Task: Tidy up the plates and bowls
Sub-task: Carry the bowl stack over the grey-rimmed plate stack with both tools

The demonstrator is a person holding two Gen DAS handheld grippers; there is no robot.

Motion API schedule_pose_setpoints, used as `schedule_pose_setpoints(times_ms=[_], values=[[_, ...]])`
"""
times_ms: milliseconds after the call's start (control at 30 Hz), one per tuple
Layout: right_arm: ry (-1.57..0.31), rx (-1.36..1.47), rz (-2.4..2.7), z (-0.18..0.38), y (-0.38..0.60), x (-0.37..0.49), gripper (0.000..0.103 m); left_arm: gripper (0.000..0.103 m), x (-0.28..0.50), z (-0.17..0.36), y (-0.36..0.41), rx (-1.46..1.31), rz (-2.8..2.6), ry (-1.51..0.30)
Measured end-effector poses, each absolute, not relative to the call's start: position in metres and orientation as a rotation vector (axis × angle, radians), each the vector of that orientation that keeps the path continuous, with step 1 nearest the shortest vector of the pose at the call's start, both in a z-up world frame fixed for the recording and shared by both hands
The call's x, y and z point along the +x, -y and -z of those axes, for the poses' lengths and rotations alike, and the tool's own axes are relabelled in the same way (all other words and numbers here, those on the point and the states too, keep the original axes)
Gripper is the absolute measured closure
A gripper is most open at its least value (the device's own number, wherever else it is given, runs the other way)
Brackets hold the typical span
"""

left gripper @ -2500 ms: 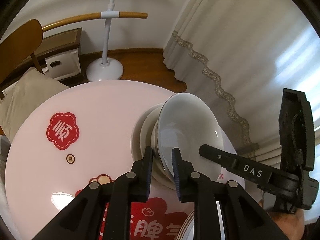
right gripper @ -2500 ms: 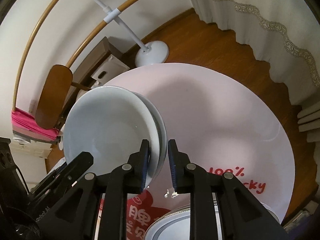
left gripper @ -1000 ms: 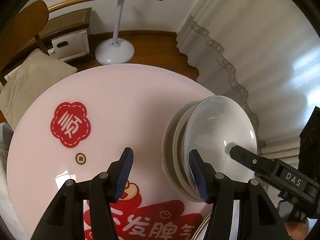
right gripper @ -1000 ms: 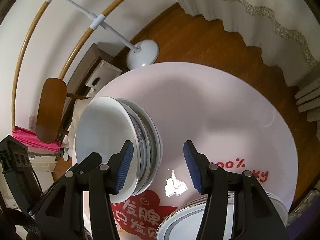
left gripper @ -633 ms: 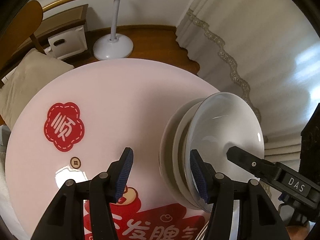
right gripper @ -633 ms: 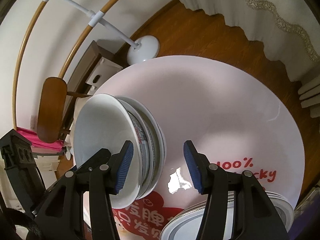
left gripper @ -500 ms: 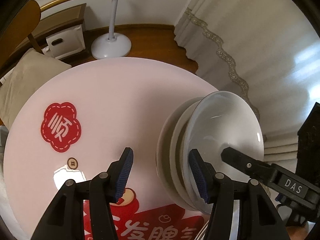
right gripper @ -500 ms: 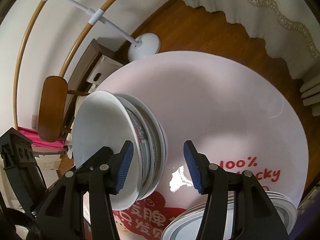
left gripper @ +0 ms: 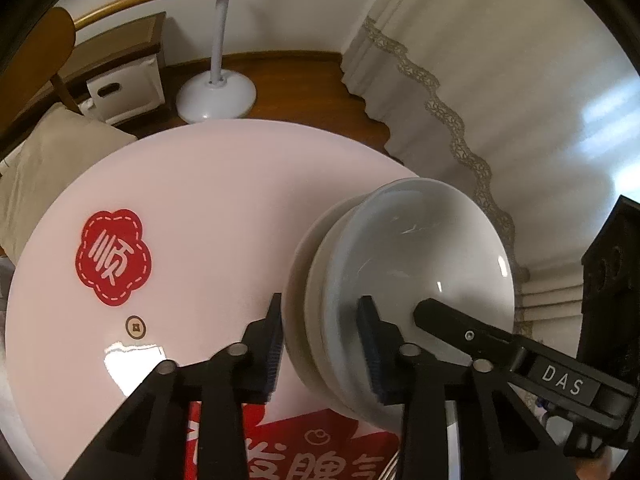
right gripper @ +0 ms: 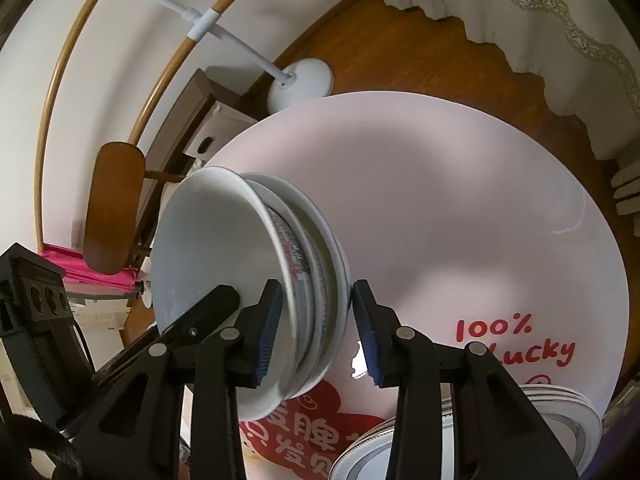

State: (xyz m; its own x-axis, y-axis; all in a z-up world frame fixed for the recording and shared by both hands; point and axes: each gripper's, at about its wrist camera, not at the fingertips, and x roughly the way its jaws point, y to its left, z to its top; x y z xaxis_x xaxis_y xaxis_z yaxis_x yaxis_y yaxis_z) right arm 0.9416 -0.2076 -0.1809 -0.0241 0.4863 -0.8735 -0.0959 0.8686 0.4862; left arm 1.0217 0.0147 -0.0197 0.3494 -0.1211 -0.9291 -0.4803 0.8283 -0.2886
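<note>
Close both tongs evenly across the bowl stack [left gripper: 400, 280] at mid-table — left gripper [left gripper: 322, 344] and right gripper [right gripper: 316, 330] spread wide, straddling opposite rims, gripping nothing — then lift level, clear of the near plates [right gripper: 560, 420].

This is a room in a home. A big round pink table [left gripper: 208, 200] with red good-luck pictures stands in the middle. Behind the table is a brown wooden floor [right gripper: 400, 60]. Long cream curtains with lace edges [left gripper: 500, 80] hang to the right of the table. A white floor stand with a round base [left gripper: 216, 94], a wooden chair [right gripper: 114, 208] and a dark wooden cabinet [left gripper: 120, 52] stand behind the table.
</note>
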Motion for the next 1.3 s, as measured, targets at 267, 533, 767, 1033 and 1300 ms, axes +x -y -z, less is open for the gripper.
schedule_pose_setpoints(times_ms=[267,533,767,1033,1300], values=[[-1.525,0.303,-0.487,0.180,0.212,0.939,0.071,0.076,1.016,0.013,-0.006,-0.563,-0.249,-1.186],[-1.541,0.298,-0.497,0.177,0.212,0.925,0.071,0.076,0.999,0.008,-0.005,-0.566,-0.246,-1.182],[-1.524,0.281,-0.501,0.162,0.208,0.905,0.071,0.076,0.973,-0.005,-0.004,-0.572,-0.246,-1.151],[-1.475,0.281,-0.487,0.131,0.213,0.874,0.071,0.076,0.938,-0.034,0.005,-0.547,-0.218,-1.115],[-1.438,0.284,-0.475,0.101,0.238,0.849,0.071,0.076,0.912,-0.060,0.036,-0.522,-0.188,-1.086]])
